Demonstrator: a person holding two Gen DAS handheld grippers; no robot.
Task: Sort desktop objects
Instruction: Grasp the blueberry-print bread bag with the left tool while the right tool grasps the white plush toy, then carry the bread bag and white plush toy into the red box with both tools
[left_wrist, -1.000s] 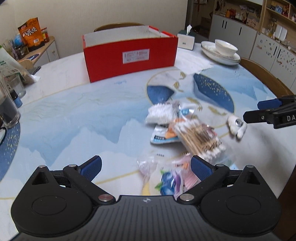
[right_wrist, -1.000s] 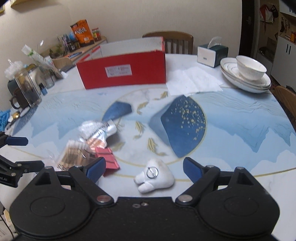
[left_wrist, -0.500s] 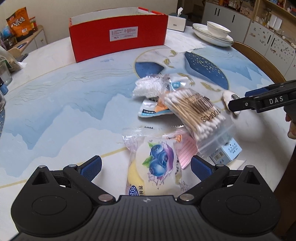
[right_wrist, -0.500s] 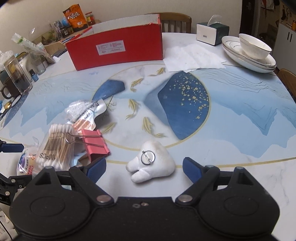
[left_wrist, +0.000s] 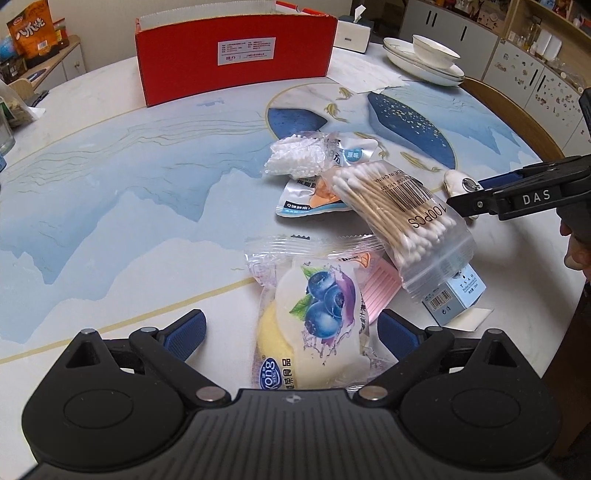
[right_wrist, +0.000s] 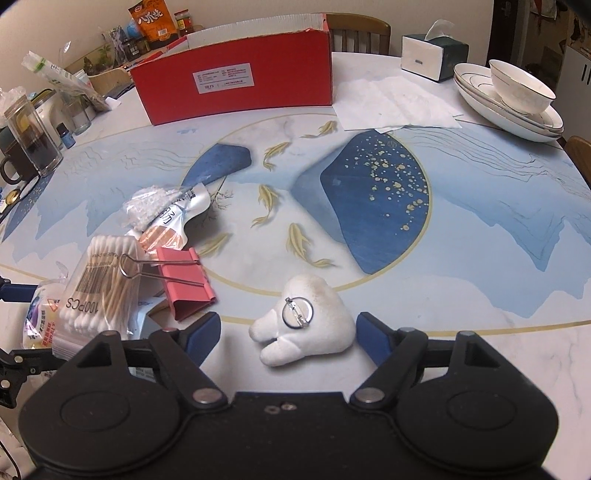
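Observation:
My left gripper (left_wrist: 291, 330) is open, its fingers either side of a blueberry snack packet (left_wrist: 314, 321) lying on the table. Beyond it lies a pile: a cotton swab bag (left_wrist: 402, 218), a pink binder clip (right_wrist: 183, 282), a small blue box (left_wrist: 454, 295), a silver pouch (left_wrist: 314, 199) and a bag of white pieces (left_wrist: 291, 158). My right gripper (right_wrist: 288, 330) is open around a white plush brooch (right_wrist: 310, 321), pin side up. An open red box (right_wrist: 236, 88) stands at the far side.
Stacked plates with a bowl (right_wrist: 517, 99), a tissue box (right_wrist: 432, 55) and paper napkins (right_wrist: 391, 103) are at the back right. Glass jars and a mug (right_wrist: 33, 140) stand at the left edge. A chair (right_wrist: 358, 31) is behind the red box.
Both grippers have moved forward and down. The snack packet now lies between my left fingers and the plush brooch between my right fingers. Both stayed open.

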